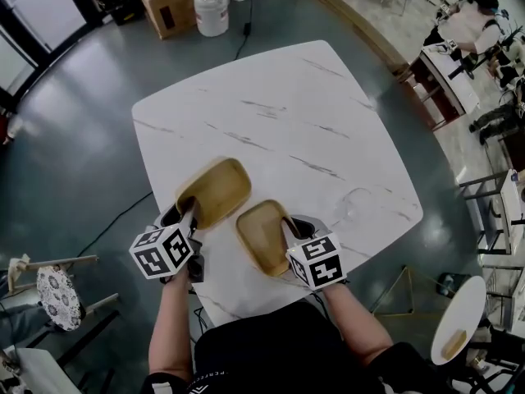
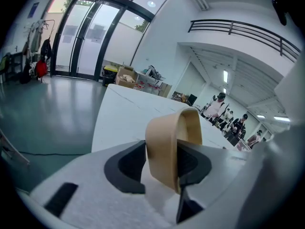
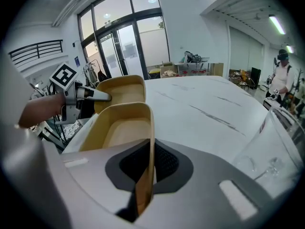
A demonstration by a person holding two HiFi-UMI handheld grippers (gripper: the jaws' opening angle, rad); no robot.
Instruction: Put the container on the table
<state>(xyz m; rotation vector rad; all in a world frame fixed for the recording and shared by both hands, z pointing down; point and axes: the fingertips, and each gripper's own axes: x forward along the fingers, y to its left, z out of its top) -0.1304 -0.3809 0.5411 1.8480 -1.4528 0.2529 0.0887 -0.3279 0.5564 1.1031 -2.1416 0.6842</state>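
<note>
from the head view the near rims of both tan containers are hidden under the marker cubes, and i can't tell whether either base is touching the white marble surface or hanging just over it. the left hand-held gripper is clamped on the near rim of the left container, whose long axis runs diagonally away toward the far right. the right hand-held gripper is pinched nearly closed on the thin wall of the right container, whose long axis points away, leaning slightly left. both sit open side up, just beside each other near the surface's front edge.
</note>
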